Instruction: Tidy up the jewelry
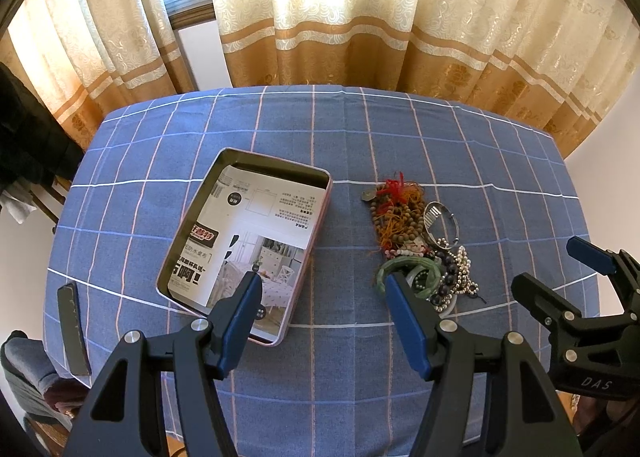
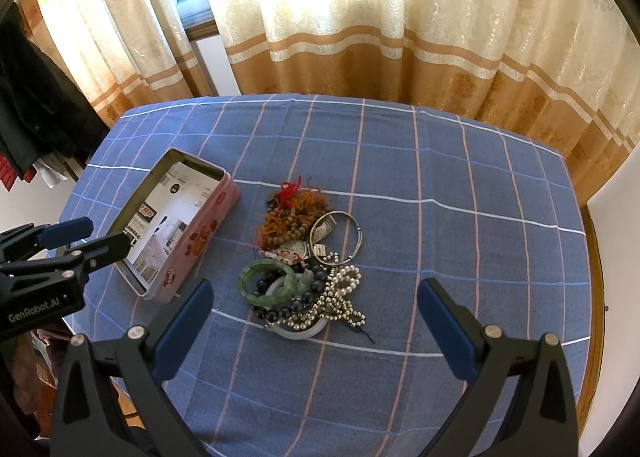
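2 grippers, left gripper (image 1: 322, 297) and right gripper (image 2: 316, 309), are hovering with jaws spread (nothing grasped) over the jewelry pile (image 2: 308, 265), the tin box (image 1: 248, 241) waiting beside it.

Black hand-held gripper (image 1: 322, 289) frames w/ blue pads, silver screws, "DAS" marking.

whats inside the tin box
Inside the tin box lies a printed paper sheet, covering the bottom; no jewelry is visible on it. Whatever is under the sheet is hidden, and the left claw blocks its near corner.

The green bangle (image 1: 408, 271) is partly behind the left claw's pad, tangled pieces perhaps inseparable.
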`<act>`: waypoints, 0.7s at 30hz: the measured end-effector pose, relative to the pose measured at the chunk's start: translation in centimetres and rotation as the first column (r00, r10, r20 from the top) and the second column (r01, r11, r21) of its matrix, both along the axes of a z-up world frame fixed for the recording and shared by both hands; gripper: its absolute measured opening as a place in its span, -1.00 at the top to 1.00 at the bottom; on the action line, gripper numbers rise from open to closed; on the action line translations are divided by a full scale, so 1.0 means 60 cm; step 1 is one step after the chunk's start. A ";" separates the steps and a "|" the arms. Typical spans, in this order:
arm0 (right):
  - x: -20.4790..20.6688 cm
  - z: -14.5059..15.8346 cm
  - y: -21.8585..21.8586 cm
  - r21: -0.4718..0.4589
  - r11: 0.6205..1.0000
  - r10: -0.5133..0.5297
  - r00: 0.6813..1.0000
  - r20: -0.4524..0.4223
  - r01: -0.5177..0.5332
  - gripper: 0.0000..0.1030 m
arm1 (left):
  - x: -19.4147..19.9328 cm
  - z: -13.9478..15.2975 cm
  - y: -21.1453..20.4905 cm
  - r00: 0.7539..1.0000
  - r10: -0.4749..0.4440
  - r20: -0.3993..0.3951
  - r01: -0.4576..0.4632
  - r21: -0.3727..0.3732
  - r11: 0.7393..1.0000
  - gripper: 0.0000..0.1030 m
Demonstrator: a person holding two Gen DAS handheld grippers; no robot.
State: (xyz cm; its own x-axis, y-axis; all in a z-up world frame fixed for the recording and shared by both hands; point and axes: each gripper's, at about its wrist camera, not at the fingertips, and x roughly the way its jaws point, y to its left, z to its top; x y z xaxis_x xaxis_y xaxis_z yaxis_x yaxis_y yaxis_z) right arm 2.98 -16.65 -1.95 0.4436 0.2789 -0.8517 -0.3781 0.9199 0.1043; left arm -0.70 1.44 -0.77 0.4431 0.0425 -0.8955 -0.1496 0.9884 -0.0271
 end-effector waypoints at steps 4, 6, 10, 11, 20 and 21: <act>0.001 -0.003 0.001 -0.001 1.000 -0.001 1.000 0.000 0.001 -1.00 | 0.001 0.000 0.000 1.000 0.000 -0.001 0.000 -0.002 1.000 -0.25; 0.001 -0.003 0.001 -0.003 1.000 0.000 1.000 0.002 0.000 -1.00 | 0.002 -0.002 -0.001 1.000 0.001 -0.003 -0.001 -0.003 1.000 -0.25; 0.003 -0.003 -0.001 -0.004 1.000 -0.001 1.000 -0.003 0.001 -1.00 | 0.002 -0.003 0.000 1.000 0.000 -0.004 0.000 -0.004 1.000 -0.25; 0.006 -0.005 0.000 0.003 1.000 -0.005 1.000 -0.005 0.005 -1.00 | 0.002 -0.004 0.000 1.000 0.000 -0.006 0.000 -0.003 1.000 -0.25; 0.010 -0.012 -0.004 0.001 1.000 -0.011 0.998 -0.059 0.011 -1.00 | 0.013 -0.014 -0.006 1.000 0.001 -0.023 -0.001 -0.006 1.000 -0.25; 0.011 -0.013 -0.003 0.001 1.000 -0.011 0.998 -0.069 0.011 -1.00 | 0.015 -0.015 -0.006 1.000 0.000 -0.024 -0.001 -0.006 1.000 -0.25</act>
